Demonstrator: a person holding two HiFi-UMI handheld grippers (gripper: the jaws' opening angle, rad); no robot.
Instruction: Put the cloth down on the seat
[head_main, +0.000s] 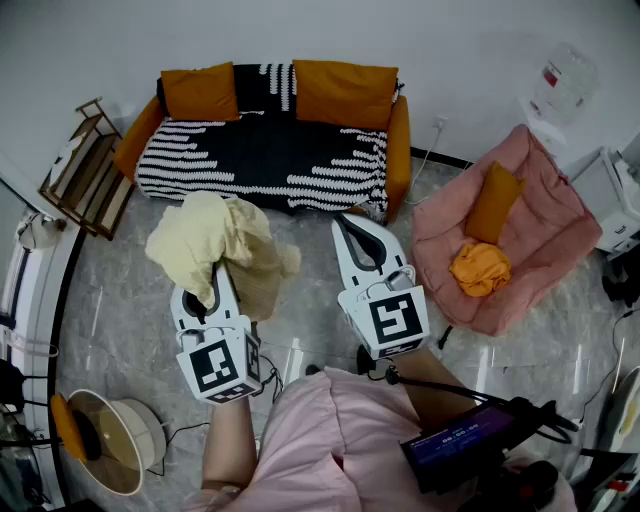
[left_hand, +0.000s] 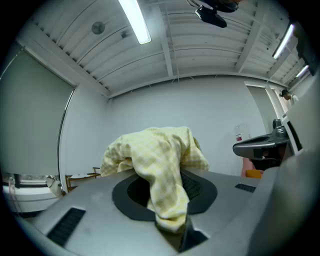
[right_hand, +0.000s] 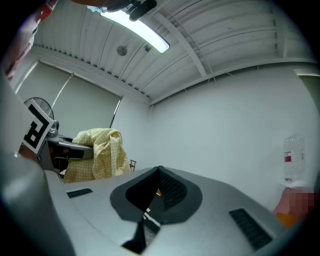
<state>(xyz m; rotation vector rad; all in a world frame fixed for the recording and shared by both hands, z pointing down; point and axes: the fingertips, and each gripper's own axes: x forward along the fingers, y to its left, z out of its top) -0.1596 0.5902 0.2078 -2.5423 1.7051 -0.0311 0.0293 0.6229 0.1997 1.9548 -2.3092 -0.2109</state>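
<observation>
Holding one yellow cloth (head_main: 212, 243), the left gripper (head_main: 217, 283) has its fingers pinched on it. The cloth flops over the tips and hides them. It hangs up above the grey floor (head_main: 120, 300), in front of the sofa (head_main: 262, 150), and is not on the seat yet.

The right gripper (head_main: 346, 226) is just beside it, with its fingers pressed together and nothing in them. That makes two grippers, and each has one cube with black squares on it. The squares are shapes, not words.

One sofa stands by the wall with a black and white stripy blanket (head_main: 300, 165) over it. Two orange cushions (head_main: 201, 91) lean on its back. One pink chair (head_main: 545, 225) sits to the right, well apart. It holds one more orange cushion (head_main: 494, 201) and one orange cloth (head_main: 480, 268).

One wooden rack (head_main: 87, 172) stands left of the sofa. A white thing (head_main: 563, 78) by the far wall has red print, too small to read. Pink sleeves (head_main: 320, 430) show at the bottom.
</observation>
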